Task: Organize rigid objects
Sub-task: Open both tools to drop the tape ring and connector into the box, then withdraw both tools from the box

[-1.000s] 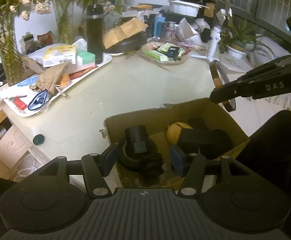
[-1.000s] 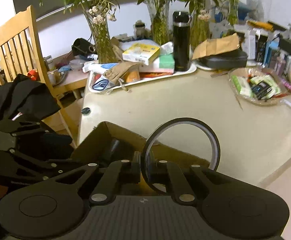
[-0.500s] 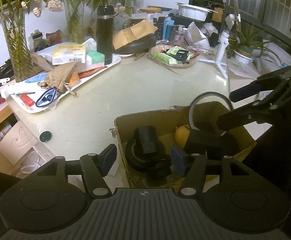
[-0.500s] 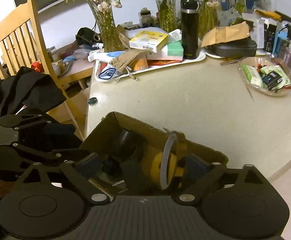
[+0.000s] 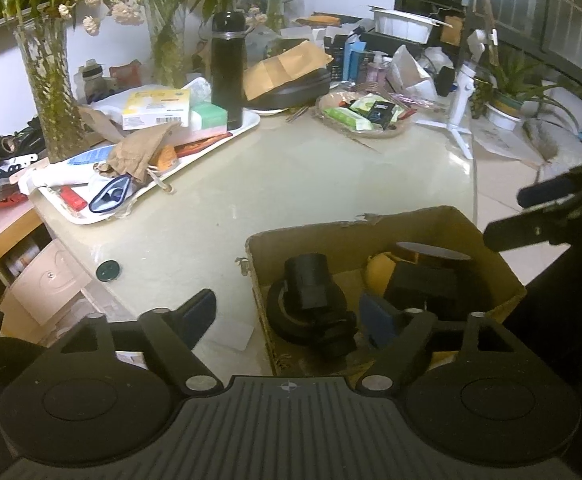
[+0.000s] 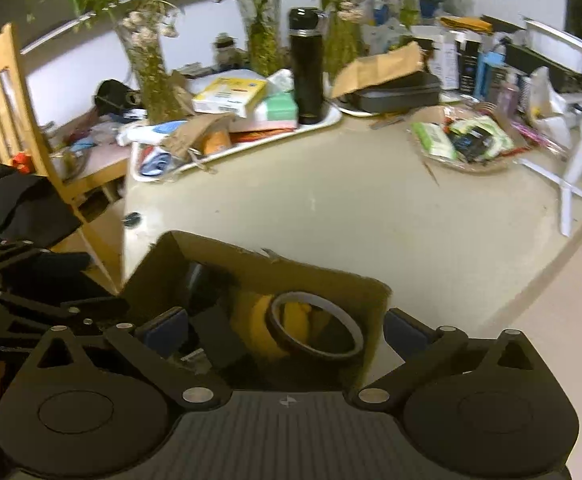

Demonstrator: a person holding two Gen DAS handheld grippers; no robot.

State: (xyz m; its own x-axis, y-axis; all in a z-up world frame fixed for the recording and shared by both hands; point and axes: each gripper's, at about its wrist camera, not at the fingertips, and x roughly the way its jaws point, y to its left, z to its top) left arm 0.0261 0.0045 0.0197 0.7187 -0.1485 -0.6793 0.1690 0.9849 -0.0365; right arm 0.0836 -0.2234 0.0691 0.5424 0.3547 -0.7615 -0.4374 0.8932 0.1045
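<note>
Now, tape ring (image 6: 315, 330): lies tilted inside the cardboard box (image 6: 251, 268), straight ahead of the right claw (image 6: 287, 330) and between its spread fingers, resting against a yellow object (image 6: 257, 326); touched by neither finger.
Right claw state: wide apart and holding nothing; the left finger (image 6: 163, 330) sits over the box interior, the right finger (image 6: 405, 330) just outside the box's right wall.
Right claw pose: hovers at the near edge of the box, pointing forward over the tabletop (image 6: 371, 216).
Left claw (image 5: 287, 312) state: wide apart and holding nothing.
Left claw pose: low at the box's near-left corner; its left finger (image 5: 197, 314) is outside the box over the tabletop edge, its right finger (image 5: 375, 320) over the box interior.
Black round part (image 5: 311, 300): in the box, directly ahead of the left claw, between its fingers but untouched.
Black block (image 5: 423, 284): ahead and to the right of the left claw's right finger, beside the yellow object.
Right claw seen from the left wrist view: at the far right, above the box's right side.
White tray (image 5: 247, 128): well ahead and to the left, crowded with clutter.
</note>
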